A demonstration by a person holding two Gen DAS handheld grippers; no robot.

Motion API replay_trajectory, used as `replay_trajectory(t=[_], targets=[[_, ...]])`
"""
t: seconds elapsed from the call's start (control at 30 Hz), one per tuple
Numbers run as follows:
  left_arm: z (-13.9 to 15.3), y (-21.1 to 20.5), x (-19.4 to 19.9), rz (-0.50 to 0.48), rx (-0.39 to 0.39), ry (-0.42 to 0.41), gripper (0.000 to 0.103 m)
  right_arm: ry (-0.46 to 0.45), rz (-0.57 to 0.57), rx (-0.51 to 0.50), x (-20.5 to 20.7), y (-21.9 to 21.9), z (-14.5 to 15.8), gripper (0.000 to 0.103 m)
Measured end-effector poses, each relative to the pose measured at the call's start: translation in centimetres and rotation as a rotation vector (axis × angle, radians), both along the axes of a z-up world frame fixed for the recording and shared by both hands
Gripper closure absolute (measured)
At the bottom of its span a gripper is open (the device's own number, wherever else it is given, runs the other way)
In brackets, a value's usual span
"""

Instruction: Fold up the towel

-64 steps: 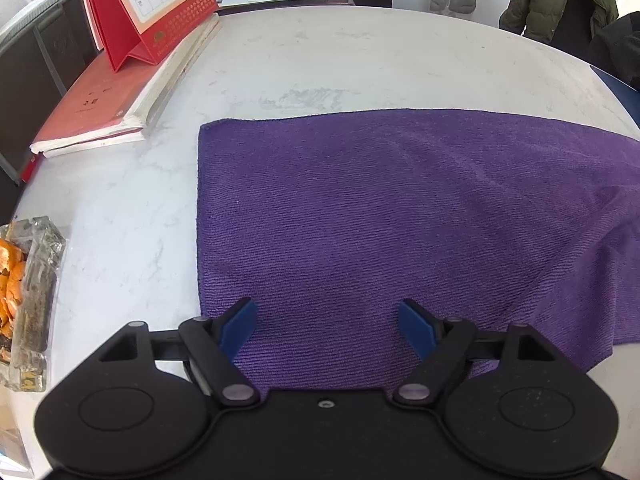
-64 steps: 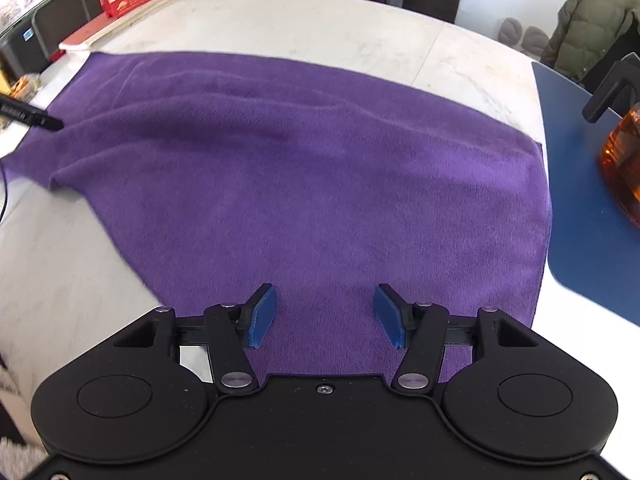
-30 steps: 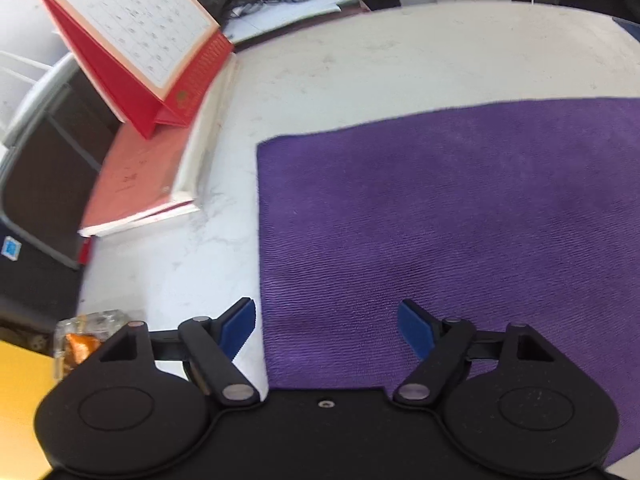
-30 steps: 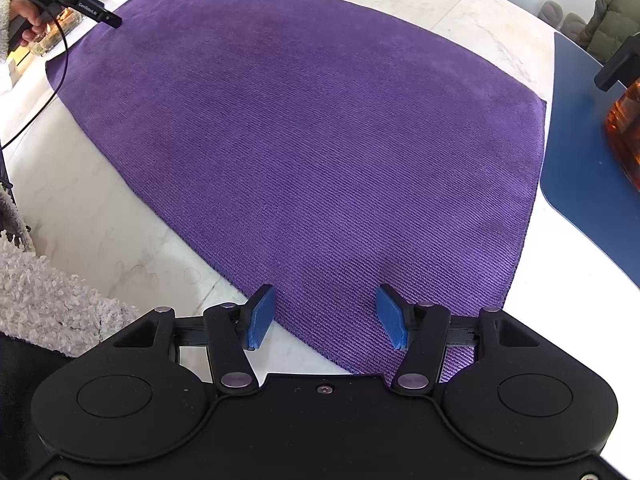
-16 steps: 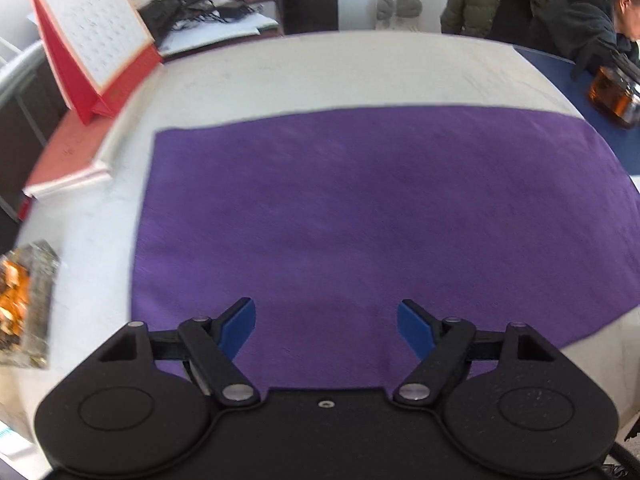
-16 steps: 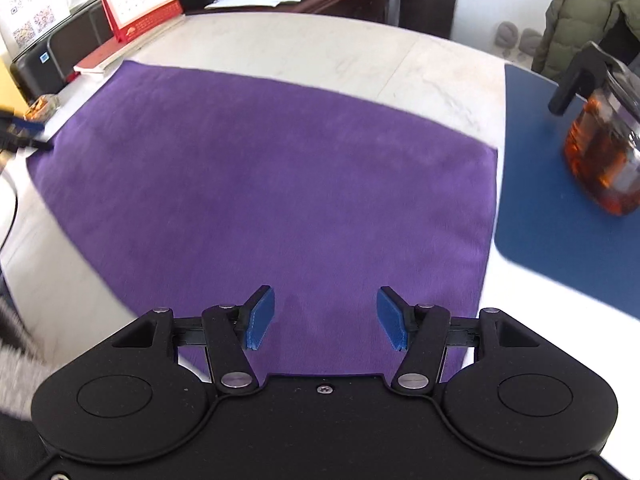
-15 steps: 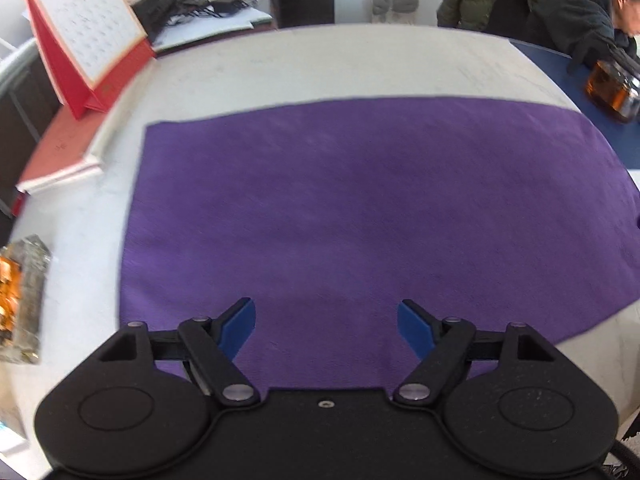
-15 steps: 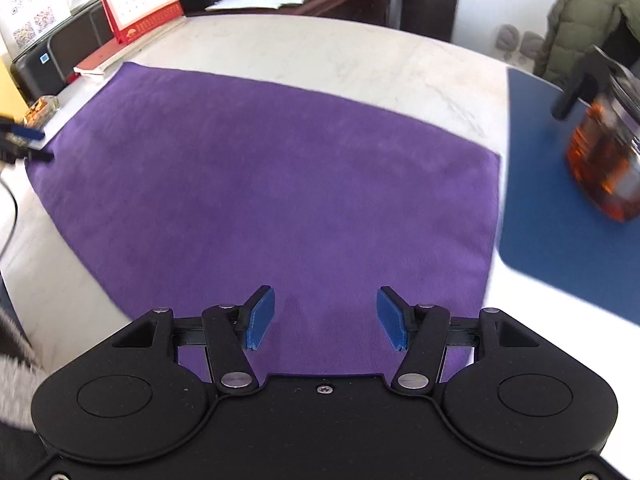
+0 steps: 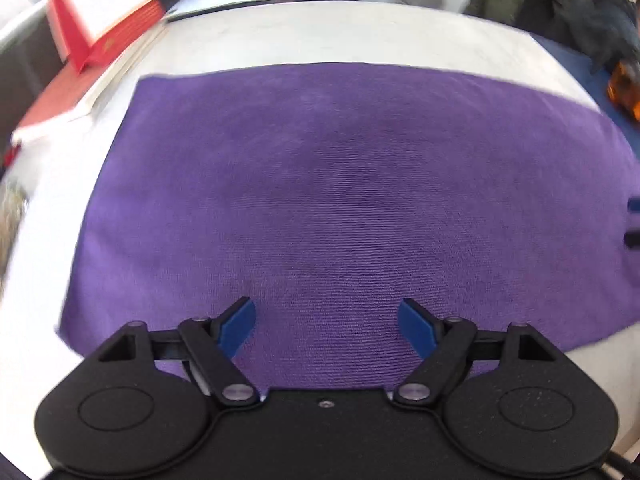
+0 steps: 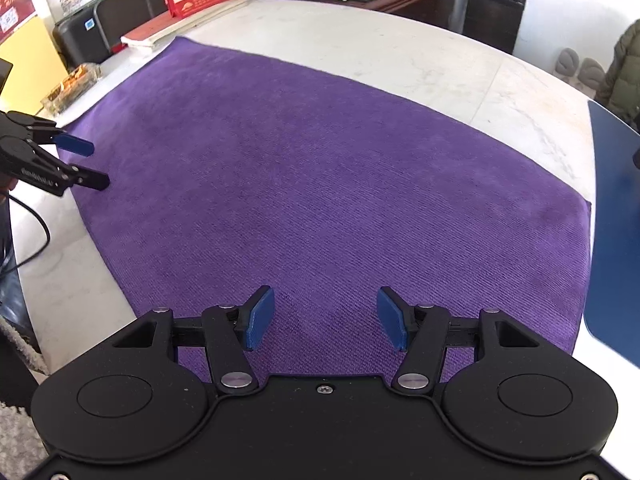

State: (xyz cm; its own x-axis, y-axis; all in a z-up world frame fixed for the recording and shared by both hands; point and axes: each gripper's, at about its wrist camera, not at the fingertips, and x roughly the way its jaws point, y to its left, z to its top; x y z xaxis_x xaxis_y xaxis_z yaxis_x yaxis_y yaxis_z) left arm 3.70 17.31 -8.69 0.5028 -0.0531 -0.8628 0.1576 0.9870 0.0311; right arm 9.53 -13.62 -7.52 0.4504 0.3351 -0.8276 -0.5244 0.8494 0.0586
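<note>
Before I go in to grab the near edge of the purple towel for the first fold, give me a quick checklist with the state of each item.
1. Towel lies flat and spread on the table, no folds yet: ok.
2. Left tool open, nothing between its pads: ok.
3. Right tool open, nothing held: ok.
4. Both tools over the towel's near edge, apart from each other: ok.
5. Far half of the towel free of objects, so there is room to fold over: ok.
6. Tool heights above the cloth: cannot tell.
</note>
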Motion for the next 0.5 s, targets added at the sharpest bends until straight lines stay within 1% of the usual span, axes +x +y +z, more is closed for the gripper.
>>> replay_trajectory(t=[0.13,0.27,0.5], targets=[[-0.2,-0.2,-0.3,0.016,-0.004,-0.006,0.024,0.008,0.038,-0.034,0.2,0.4,-0.6,0.045],[-0.2,-0.4,-0.3,0.039,-0.002,0.009,0.023,0.007,0.066,-0.059,-0.4,0.7,-0.5,0.044],[0.4,-1.2,-1.3,0.052,0.0,0.04,0.022,0.015,0.071,-0.076,-0.7,0.8,-0.5,0.044]])
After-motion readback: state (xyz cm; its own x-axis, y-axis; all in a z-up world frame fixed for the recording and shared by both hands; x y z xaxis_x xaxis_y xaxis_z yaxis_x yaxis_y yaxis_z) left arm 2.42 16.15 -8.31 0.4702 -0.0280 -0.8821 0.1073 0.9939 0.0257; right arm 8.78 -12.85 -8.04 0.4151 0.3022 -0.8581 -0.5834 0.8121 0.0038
